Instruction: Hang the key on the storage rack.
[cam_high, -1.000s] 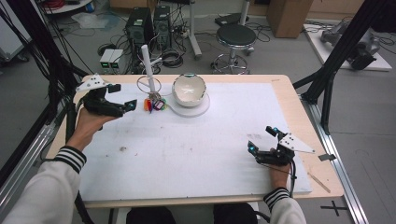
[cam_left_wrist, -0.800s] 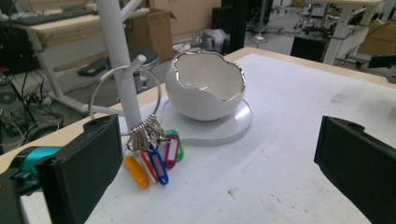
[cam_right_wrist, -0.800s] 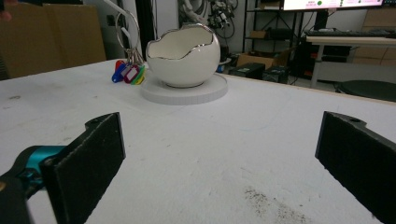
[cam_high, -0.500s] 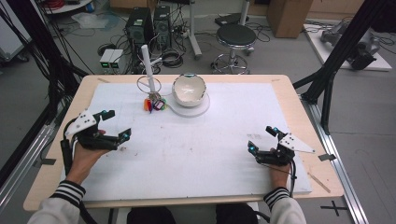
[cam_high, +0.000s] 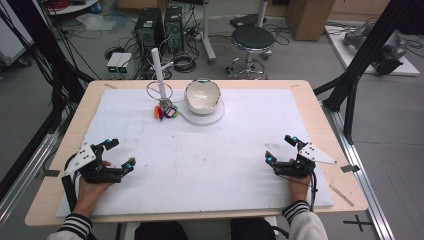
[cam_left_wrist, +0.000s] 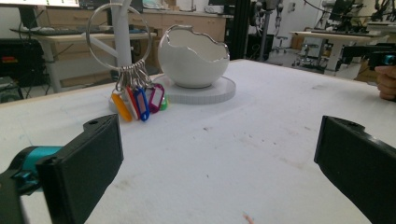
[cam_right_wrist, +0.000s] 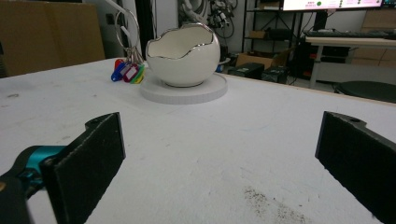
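A white eggshell-shaped bowl (cam_high: 202, 95) (cam_left_wrist: 192, 57) (cam_right_wrist: 182, 54) sits on a round white disc (cam_high: 215, 116) at the far middle of the table. Just left of it a metal ring with several coloured key tags (cam_high: 164, 111) (cam_left_wrist: 138, 101) (cam_right_wrist: 127, 72) hangs around a white post (cam_high: 158, 73). My left gripper (cam_high: 121, 154) (cam_left_wrist: 215, 168) rests open near the front left edge, with nothing between its jaws. At the front right my right gripper (cam_high: 281, 148) (cam_right_wrist: 219, 168) is also open and holds nothing.
A white mat (cam_high: 210, 150) covers most of the wooden table (cam_high: 330, 125). Behind the table stand a black stool (cam_high: 253, 37) and computer cases (cam_high: 155, 22) with cables on the floor. Black frame struts (cam_high: 360, 60) rise at both sides.
My left gripper has pulled back from beside the key ring to the front left of the table. The right gripper has stayed in place.
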